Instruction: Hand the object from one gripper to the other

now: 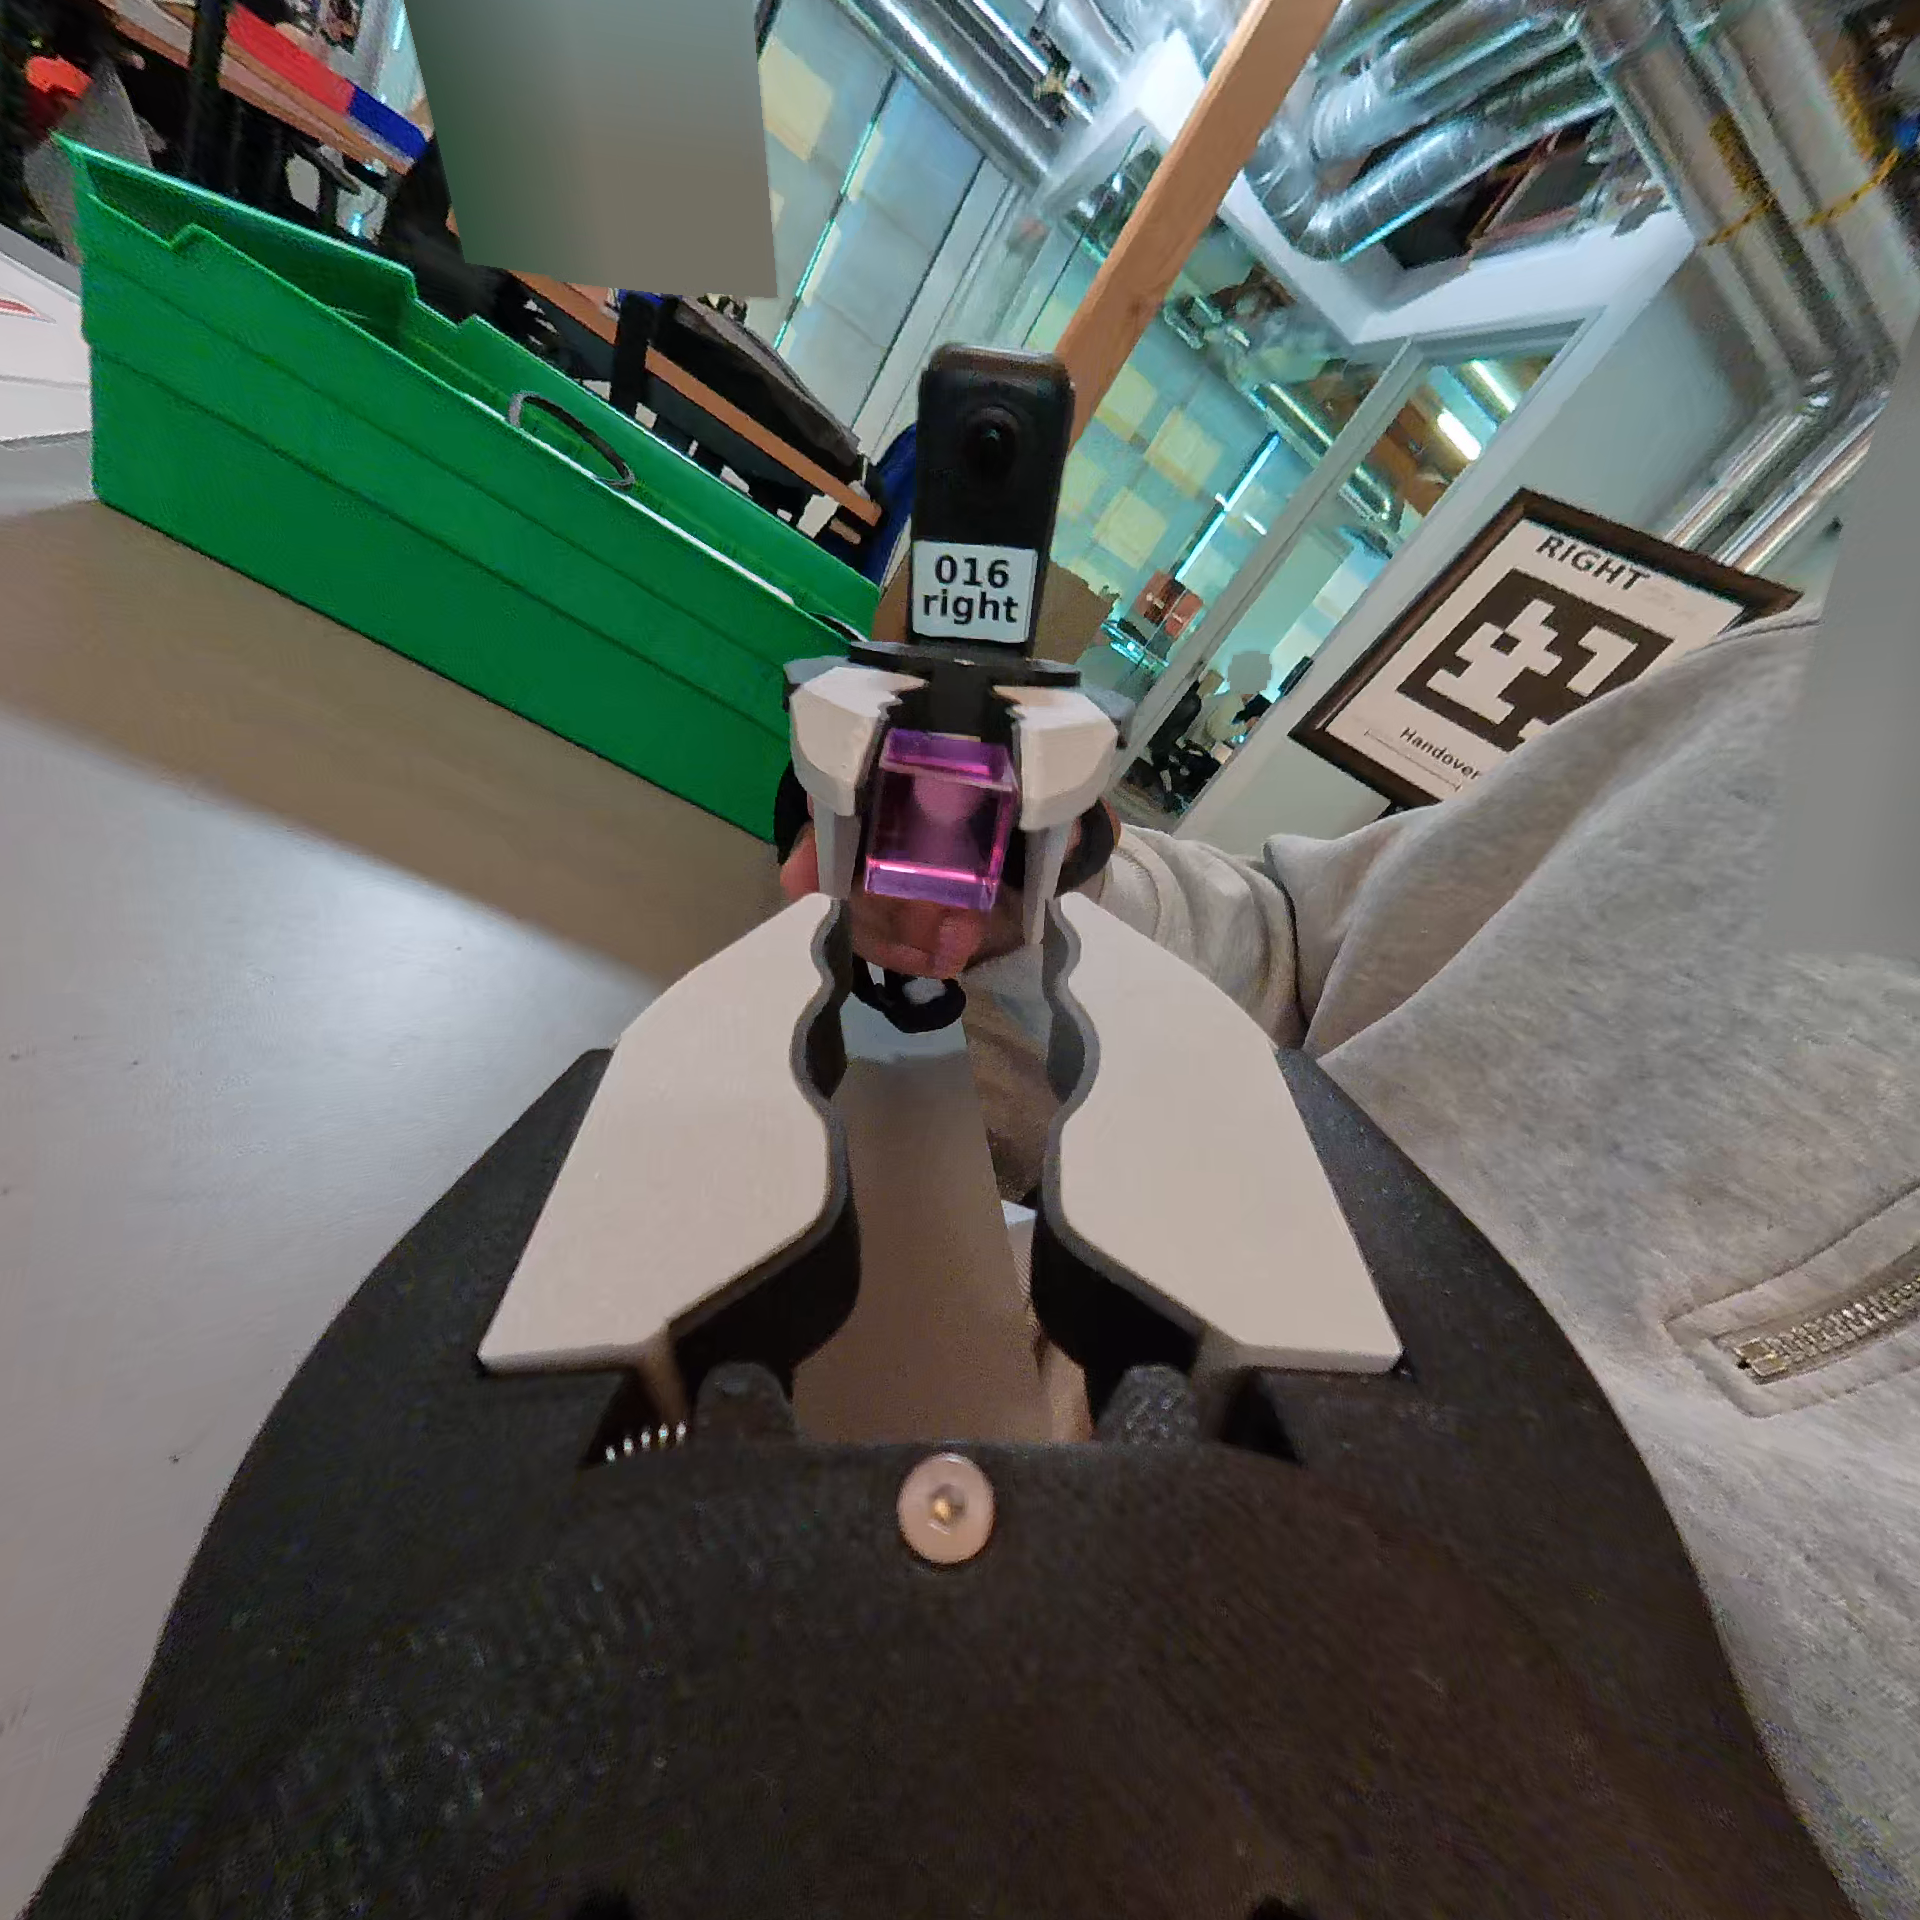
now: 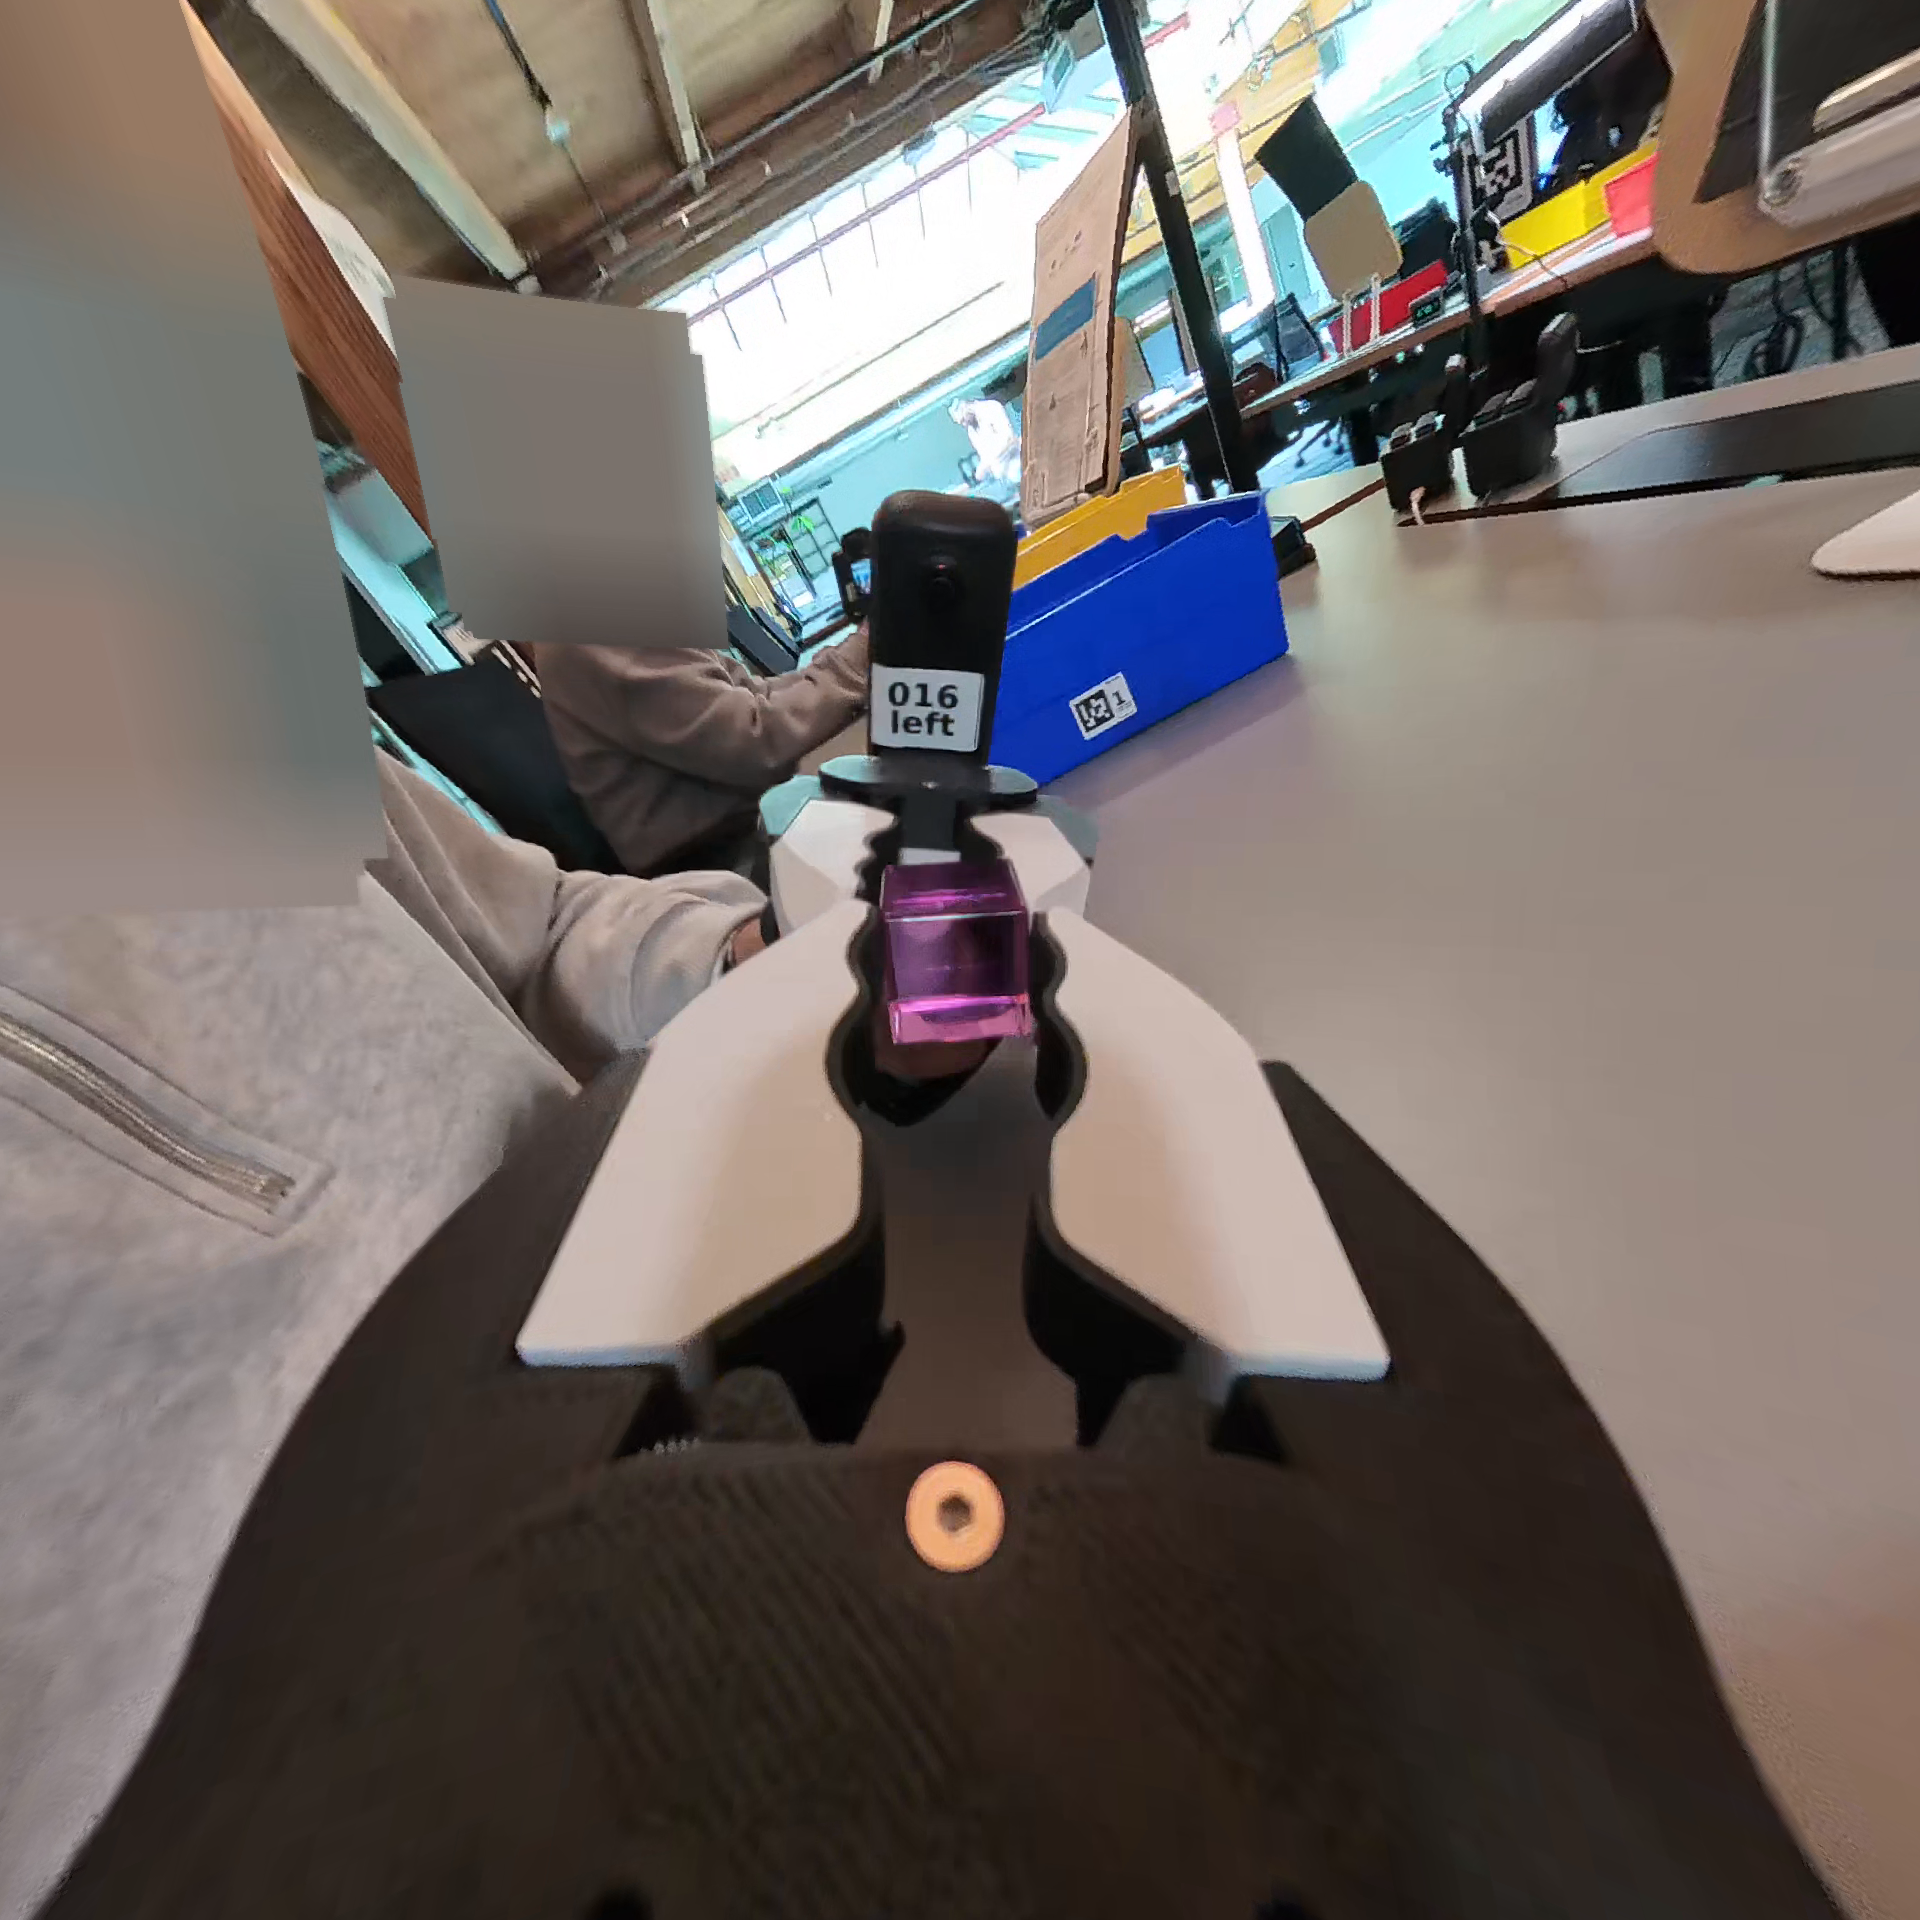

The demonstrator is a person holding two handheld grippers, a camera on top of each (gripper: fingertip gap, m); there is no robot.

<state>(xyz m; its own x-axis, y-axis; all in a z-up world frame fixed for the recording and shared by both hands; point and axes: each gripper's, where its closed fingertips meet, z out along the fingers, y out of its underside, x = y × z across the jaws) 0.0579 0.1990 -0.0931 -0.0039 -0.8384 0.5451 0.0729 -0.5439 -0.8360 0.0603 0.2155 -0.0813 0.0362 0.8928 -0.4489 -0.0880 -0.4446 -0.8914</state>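
Cube: the purple translucent cube (image 2: 956,954) sits clamped between my right fingers (image 2: 727,1081), raised above the tabletop (image 2: 1507,883).
Left fingers: my left fingers (image 1: 717,1101) stand apart, tips just short of the cube (image 1: 938,826).
Left view only: green bin (image 1: 416,499) behind the cube.
Right view only: blue bin (image 2: 1143,623) beyond the cube; bare tabletop beside it.
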